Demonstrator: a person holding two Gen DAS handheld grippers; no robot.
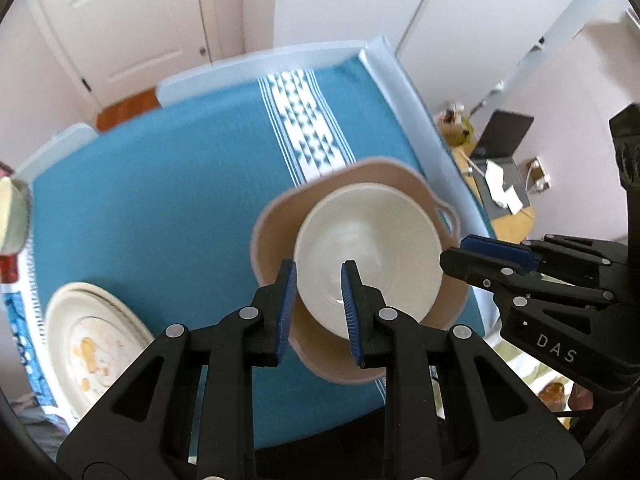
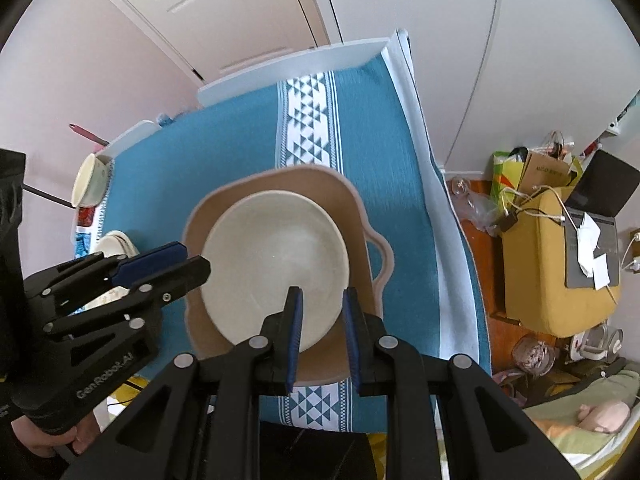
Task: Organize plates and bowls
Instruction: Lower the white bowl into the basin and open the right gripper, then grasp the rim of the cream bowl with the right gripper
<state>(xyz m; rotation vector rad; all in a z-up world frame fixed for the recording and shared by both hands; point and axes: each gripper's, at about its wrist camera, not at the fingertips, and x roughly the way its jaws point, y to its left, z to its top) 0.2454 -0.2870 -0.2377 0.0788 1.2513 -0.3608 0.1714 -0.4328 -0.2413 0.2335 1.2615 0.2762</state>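
A cream bowl (image 1: 372, 240) (image 2: 272, 256) is inside a tan felt basket (image 1: 280, 216) (image 2: 352, 200) with a loop handle, on the blue tablecloth. My left gripper (image 1: 319, 264) straddles the bowl's near-left rim, one finger inside the bowl and one outside, closed down narrowly on it. From the right wrist it shows side-on, left gripper (image 2: 200, 262), tips at the bowl's left rim. My right gripper (image 2: 321, 290) clamps the bowl's near-right rim the same way, and its tips meet that rim in the left view, right gripper (image 1: 446, 258). Whether the bowl rests on the basket floor I cannot tell.
A dirty plate (image 1: 92, 332) (image 2: 116, 242) lies at the left on the tablecloth (image 1: 160, 200). A cream cup (image 2: 90, 184) stands at the far left edge. Right of the table are a yellow stool with a laptop (image 2: 560, 280) and clutter. A hand (image 2: 48, 440) holds the left gripper.
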